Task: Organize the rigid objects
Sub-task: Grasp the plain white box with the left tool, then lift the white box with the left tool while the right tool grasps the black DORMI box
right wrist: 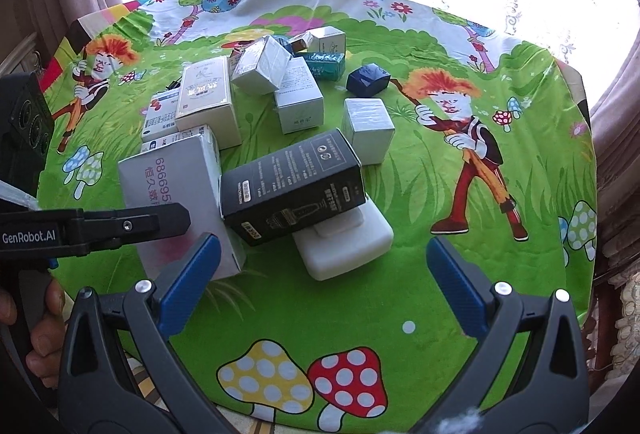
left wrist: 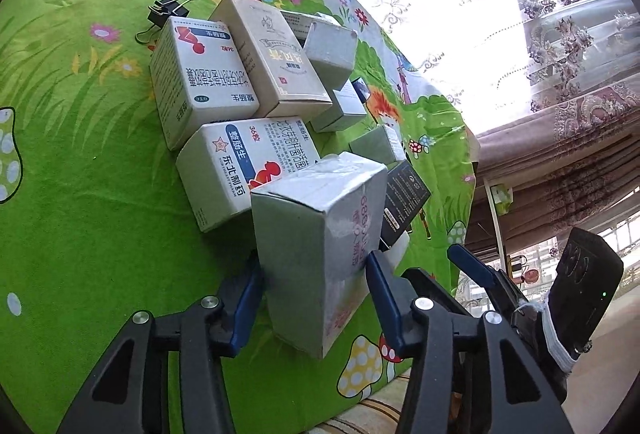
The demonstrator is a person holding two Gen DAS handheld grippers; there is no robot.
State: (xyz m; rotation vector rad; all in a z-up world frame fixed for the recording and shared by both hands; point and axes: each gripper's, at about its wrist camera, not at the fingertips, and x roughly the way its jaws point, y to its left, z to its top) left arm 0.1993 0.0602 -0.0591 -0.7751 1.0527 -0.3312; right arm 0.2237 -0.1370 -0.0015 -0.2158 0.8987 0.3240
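On a table covered with a green cartoon tablecloth (right wrist: 400,193), the left gripper (left wrist: 316,274) grasps a grey carton with pink digits (left wrist: 316,226), its blue pads pressing on both side faces; the carton stands near the table's front edge, at the left of the cluster. Just right of it, a black box with white print (right wrist: 294,185) lies tilted, one end resting on a white plastic block (right wrist: 348,246). The right gripper (right wrist: 320,282) hangs released above the front edge, with only cloth between its blue fingers (right wrist: 456,282). Behind, toward the middle of the table, lie white medicine boxes (left wrist: 204,73), a teal box (right wrist: 325,65), a navy box (right wrist: 368,79) and a white cube-shaped box (right wrist: 368,129). Black binder clips (left wrist: 166,11) lie beyond the medicine boxes.
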